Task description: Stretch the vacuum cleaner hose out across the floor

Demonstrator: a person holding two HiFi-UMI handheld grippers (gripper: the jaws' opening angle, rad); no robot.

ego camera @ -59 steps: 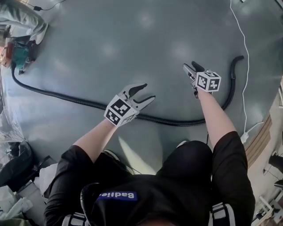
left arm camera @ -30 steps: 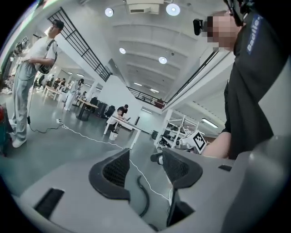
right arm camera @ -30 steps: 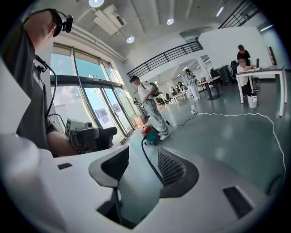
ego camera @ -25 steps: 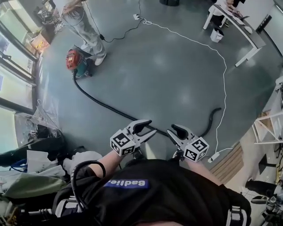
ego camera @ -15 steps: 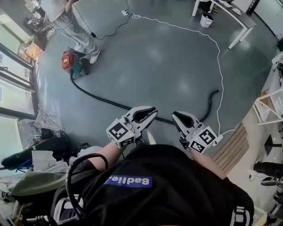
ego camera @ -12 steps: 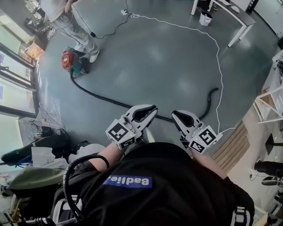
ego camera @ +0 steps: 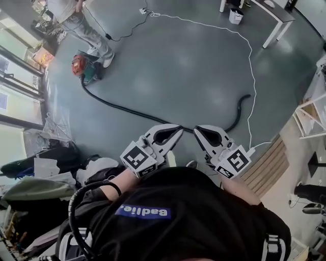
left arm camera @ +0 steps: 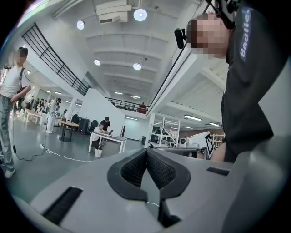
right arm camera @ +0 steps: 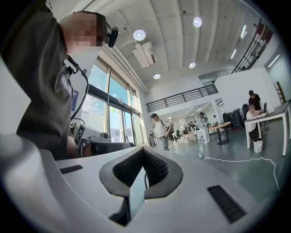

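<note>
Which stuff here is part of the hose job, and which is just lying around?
Job:
- vacuum cleaner hose
- vacuum cleaner
- left gripper and right gripper, jaws just closed with nothing between them

Lying about:
- white cable
- white desk
- waste bin
- pile of bags

A: What crosses the grey floor?
B: A thin white cable. It curves from a plug block at the top down to the right edge, near a wooden slatted panel.
A: And at the upper corners?
B: Right: a white surface, with a white bin just beside it. Left: a standing person.
</note>
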